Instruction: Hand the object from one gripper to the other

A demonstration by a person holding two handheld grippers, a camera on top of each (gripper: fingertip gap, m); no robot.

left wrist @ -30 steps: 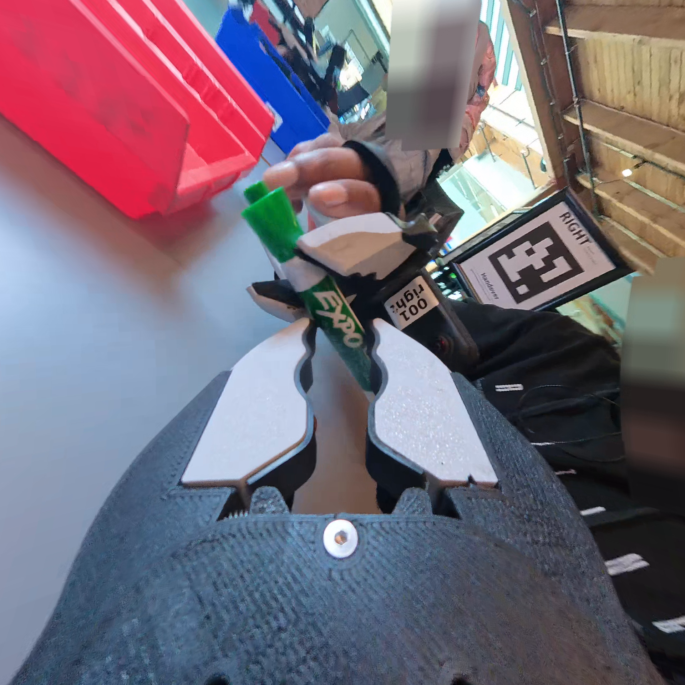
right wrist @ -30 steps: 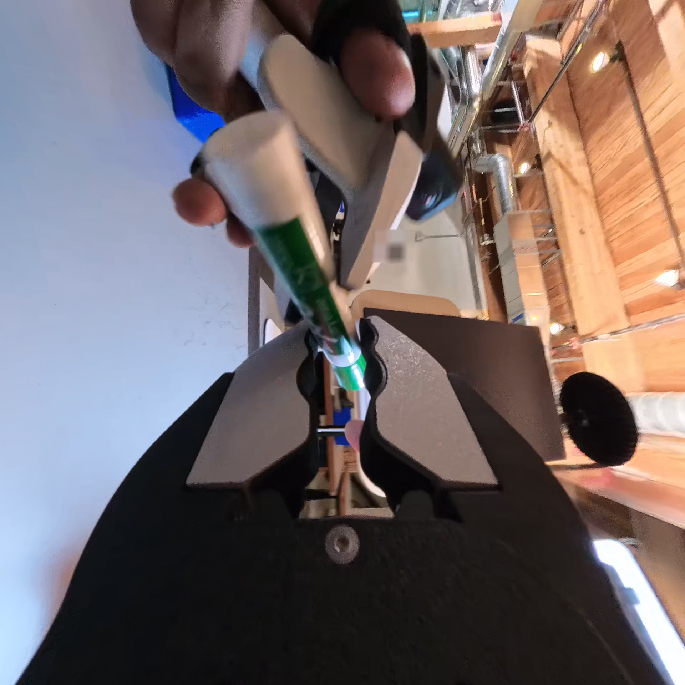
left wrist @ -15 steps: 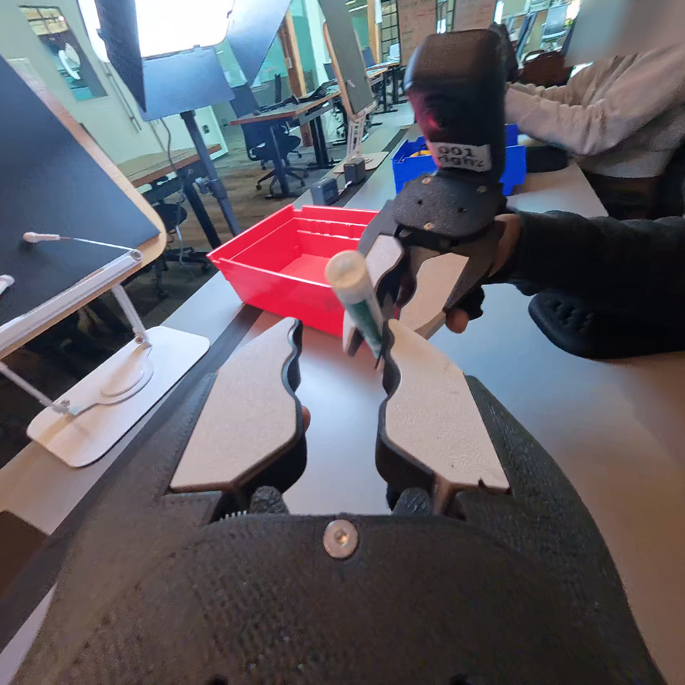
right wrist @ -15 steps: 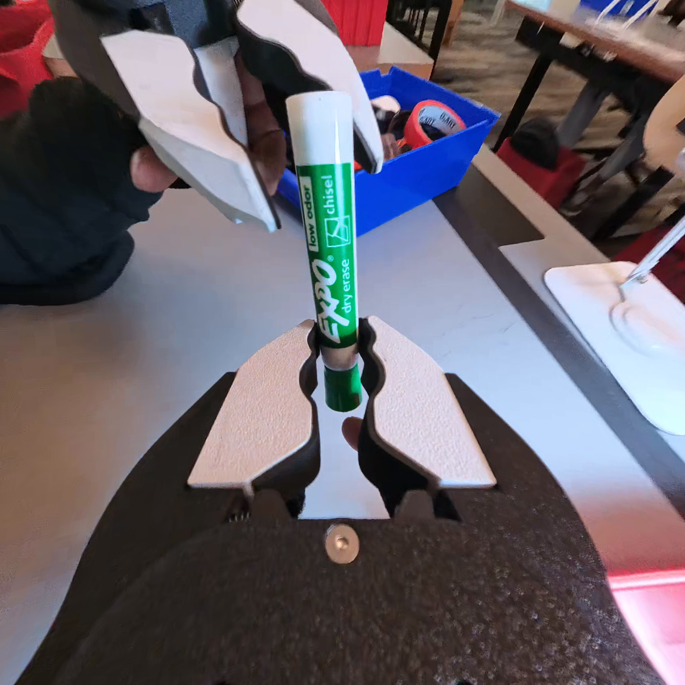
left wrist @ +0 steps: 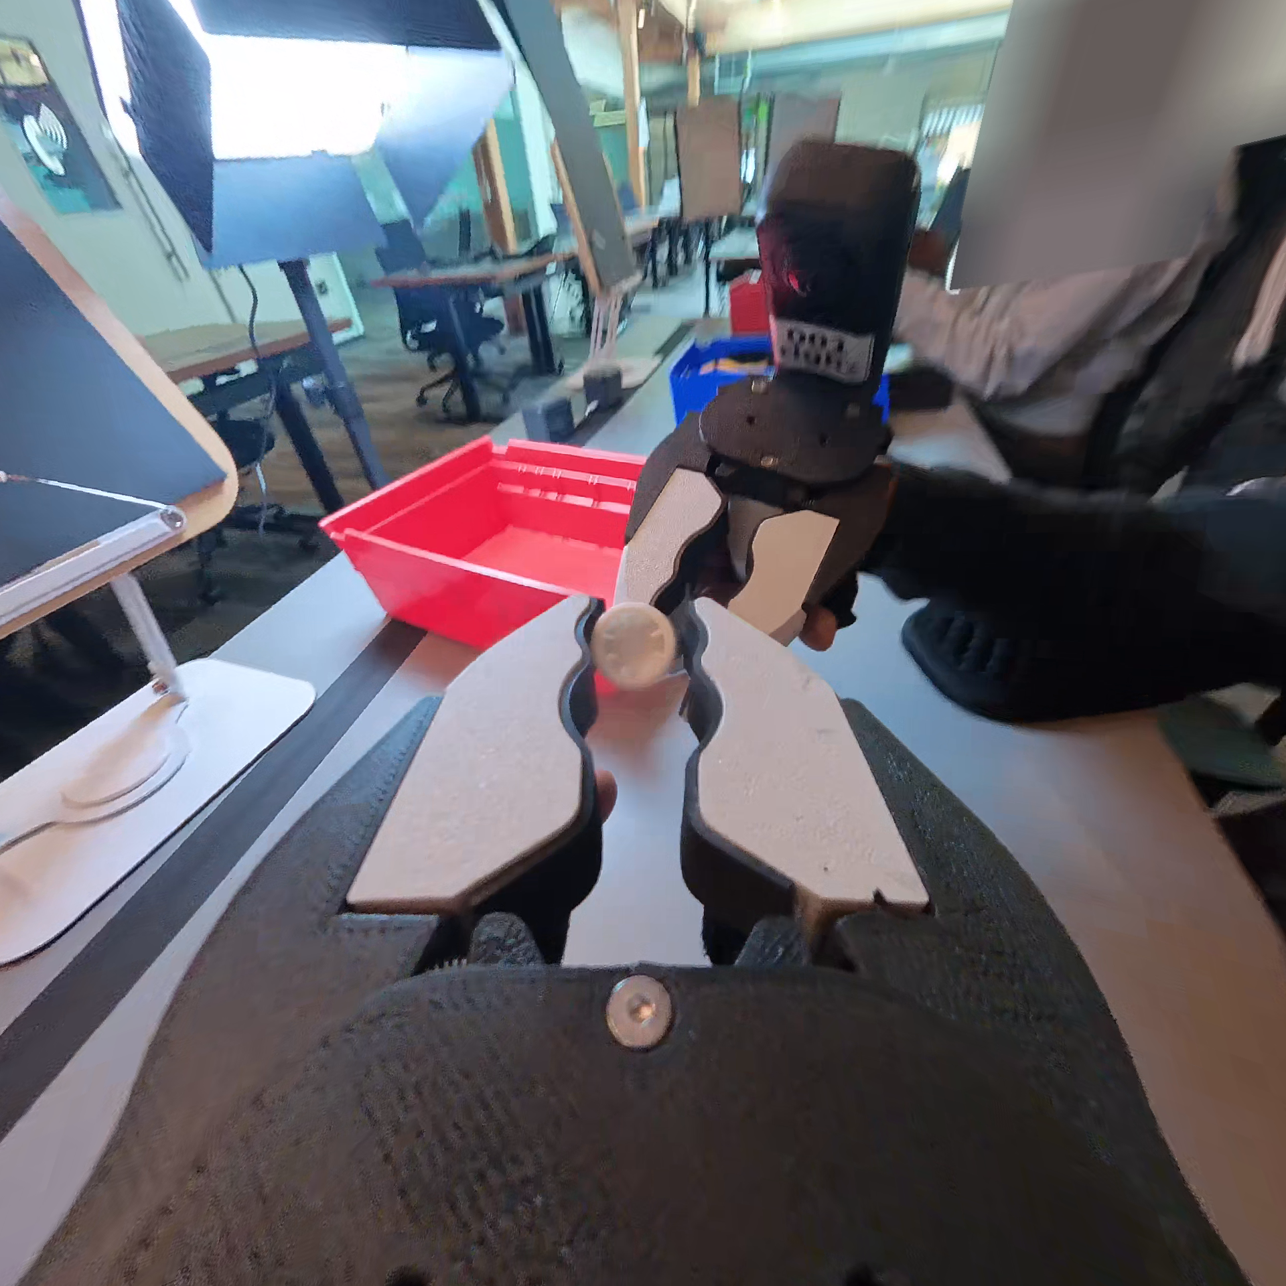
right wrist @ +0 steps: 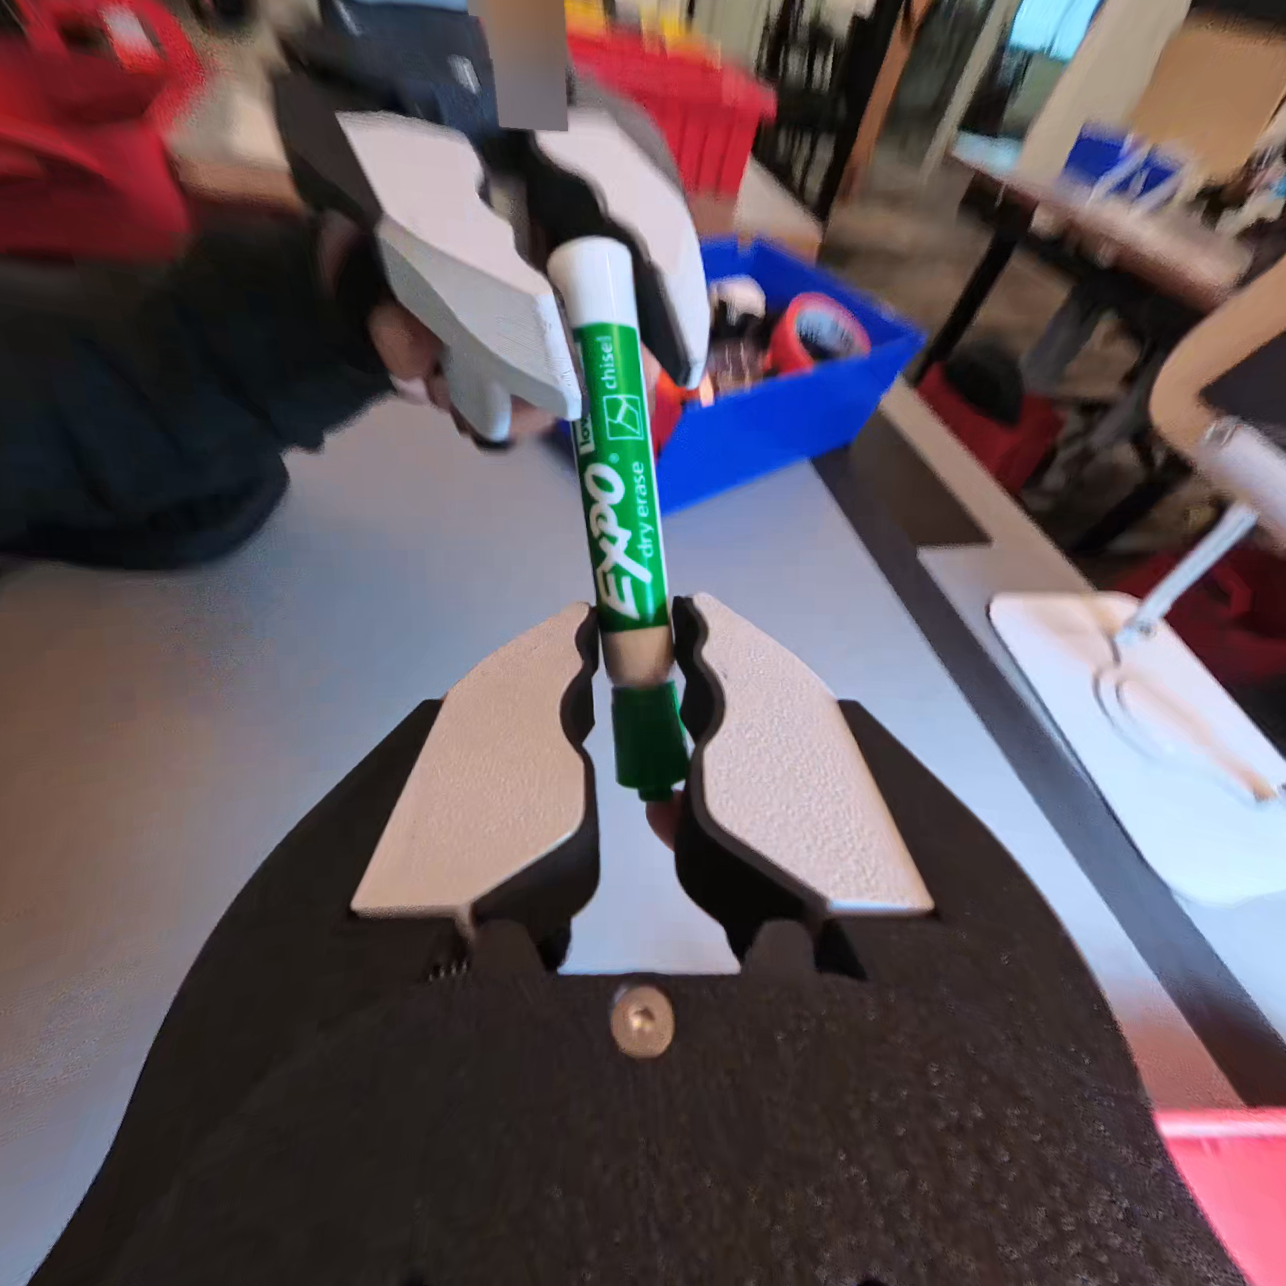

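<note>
One marker (right wrist: 630, 501), green w/ white end, sits mid-frame in the right wrist view, near upright, cap end down. Right gripper (right wrist: 637, 612) has its jaws closed narrow on the lower barrel just above the cap, so it carries the marker. Left gripper (right wrist: 612, 306), upper centre of that frame, straddles the white top end w/ jaws spread wider than the barrel; gap shows on both sides, so no grip, holding nothing.

In the left wrist view the marker (left wrist: 633, 654) shows end-on as a pale disc at frame centre, between the left gripper (left wrist: 637, 626) tips, not pinched. Right gripper (left wrist: 724, 557) hangs just behind, pointing down. My read: grips at opposite ends leave room for both sets of jaws w/o clashing.

Outward: grey table (right wrist: 278, 626) below, blue bin (right wrist: 786, 431) w/ tape rolls upper right, red bin (left wrist: 487, 536) centre-left in left view, white stand base (right wrist: 1141, 751) at right edge.
</note>
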